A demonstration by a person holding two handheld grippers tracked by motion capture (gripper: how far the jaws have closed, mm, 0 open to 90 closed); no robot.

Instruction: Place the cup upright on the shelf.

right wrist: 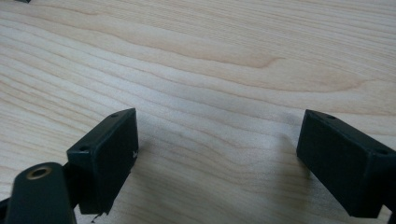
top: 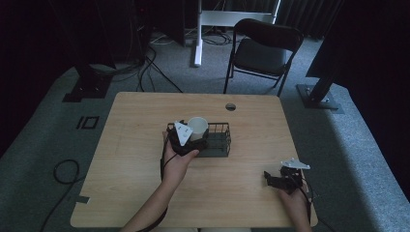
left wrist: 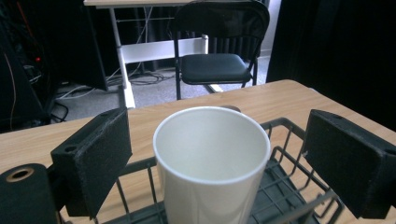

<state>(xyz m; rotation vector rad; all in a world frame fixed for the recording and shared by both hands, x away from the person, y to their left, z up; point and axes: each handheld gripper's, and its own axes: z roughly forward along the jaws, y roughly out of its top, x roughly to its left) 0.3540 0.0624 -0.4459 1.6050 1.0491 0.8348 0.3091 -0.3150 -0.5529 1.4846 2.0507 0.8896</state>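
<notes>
In the left gripper view the white cup (left wrist: 212, 163) standing between the spread jaws is cut off by the bottom edge, so its base and what it rests on cannot be told; the wire basket (left wrist: 289, 135) around it runs off the bottom too. From above, the left gripper (top: 186, 137) covers the basket's near-left corner and the cup's lower side

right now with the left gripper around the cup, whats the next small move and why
Probably close the left gripper on the white cup. Its fingers stand open on either side of the cup with gaps showing, and the cup sits upright in the wire basket. The right gripper rests open over bare table.
</notes>
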